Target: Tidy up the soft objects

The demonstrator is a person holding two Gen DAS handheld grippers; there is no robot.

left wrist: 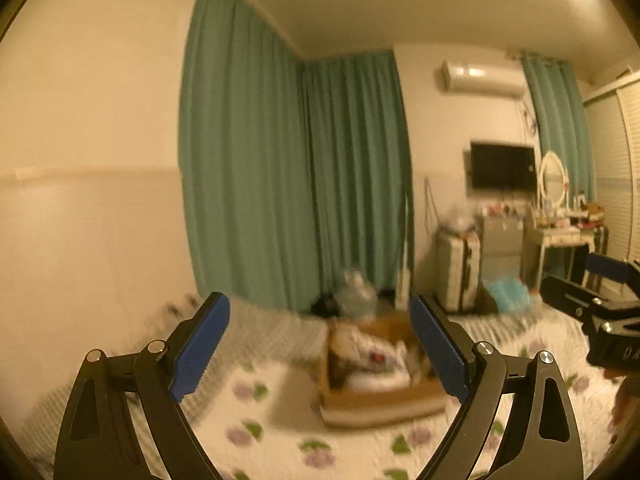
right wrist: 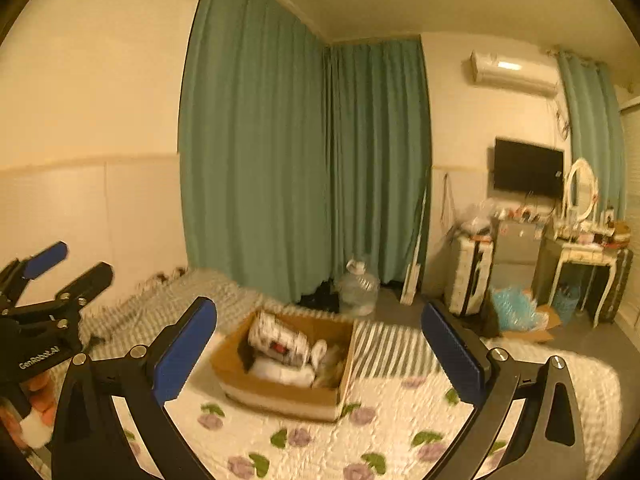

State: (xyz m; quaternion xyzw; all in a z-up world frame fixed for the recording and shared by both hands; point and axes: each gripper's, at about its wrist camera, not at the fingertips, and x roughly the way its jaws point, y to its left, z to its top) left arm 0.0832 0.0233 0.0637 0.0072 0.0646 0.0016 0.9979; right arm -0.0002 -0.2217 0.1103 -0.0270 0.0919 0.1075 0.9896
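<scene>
An open cardboard box (right wrist: 280, 394) sits on the bed with several soft items inside, among them a white patterned plush (right wrist: 280, 340) with a red spot. It also shows in the left wrist view (left wrist: 380, 400), where the image is blurred. My left gripper (left wrist: 320, 344) is open and empty, held above the bed in front of the box. My right gripper (right wrist: 320, 354) is open and empty, also facing the box from a short distance. Each gripper shows at the edge of the other's view, the right one at the right (left wrist: 600, 304) and the left one at the left (right wrist: 44, 280).
The bed has a floral quilt (right wrist: 320, 448) and a striped blanket (right wrist: 384, 348). Green curtains (right wrist: 300, 168) hang behind. On the floor beyond stand a water jug (right wrist: 358, 288), a suitcase (right wrist: 468, 276) and a dressing table (right wrist: 580, 256). A wall runs along the left.
</scene>
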